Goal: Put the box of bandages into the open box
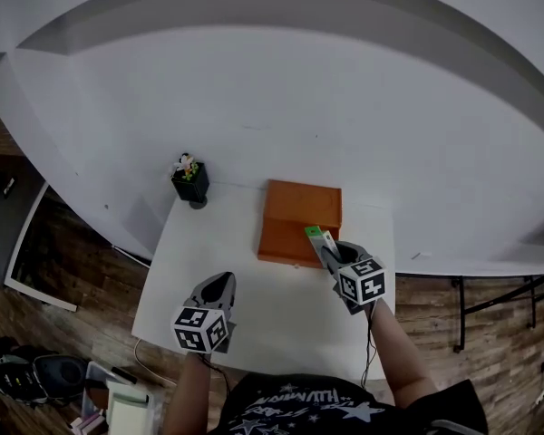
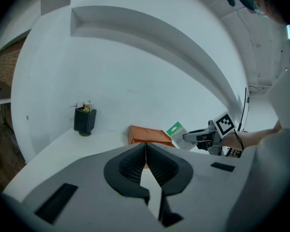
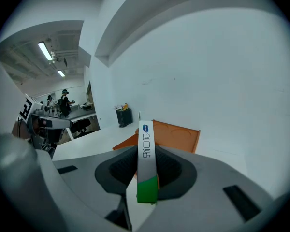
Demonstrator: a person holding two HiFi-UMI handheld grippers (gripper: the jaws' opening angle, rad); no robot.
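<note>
at rectangular orange box (image 1: 299,217) – right gripper (image 1: 325,246) jaws clamp thin flat bandage box (image 1: 314,235); left gripper (image 1: 222,284) jaws together.

The right gripper (image 1: 327,246) holds the bandage box (image 1: 314,235) by the orange box (image 1: 299,214).

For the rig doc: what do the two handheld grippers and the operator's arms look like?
Both alike: the left gripper and right gripper have light grey moulded bodies, jaws lined with dark ribbed pads, and a cube of black-and-white square markers at the rear. No sleeves reach the forearms; the person wears a black T-shirt with pale print.
</note>
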